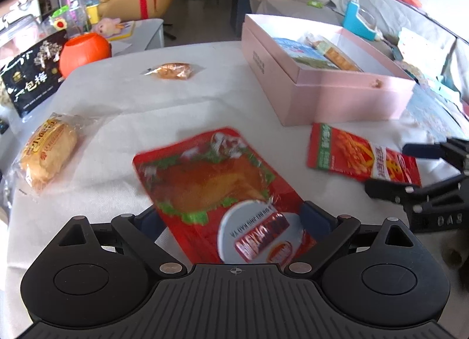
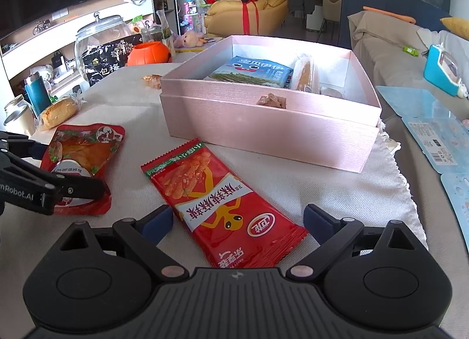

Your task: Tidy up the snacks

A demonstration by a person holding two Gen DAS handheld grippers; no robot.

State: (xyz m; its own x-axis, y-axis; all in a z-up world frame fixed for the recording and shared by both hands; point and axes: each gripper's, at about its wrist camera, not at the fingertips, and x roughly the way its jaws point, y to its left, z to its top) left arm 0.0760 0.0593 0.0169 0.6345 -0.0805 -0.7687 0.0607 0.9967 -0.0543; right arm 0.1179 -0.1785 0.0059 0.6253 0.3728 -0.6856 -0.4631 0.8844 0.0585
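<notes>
We're straddling the red chicken pouch at bottom centre with our left gripper, fingers spread, not clamping. Our right gripper is gaping around the red snack-stick packet, lower centre.

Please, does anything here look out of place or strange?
Mostly no. One oddity: a small brown scrap sits on the pink box's front rim, not inside with the packed snacks. Several packets remain scattered on the cloth.

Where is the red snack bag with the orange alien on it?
The alien bag lies flat on the white cloth between the open fingers of the right claw, just in front of the pink box, with the chicken pouch to its left.
</notes>
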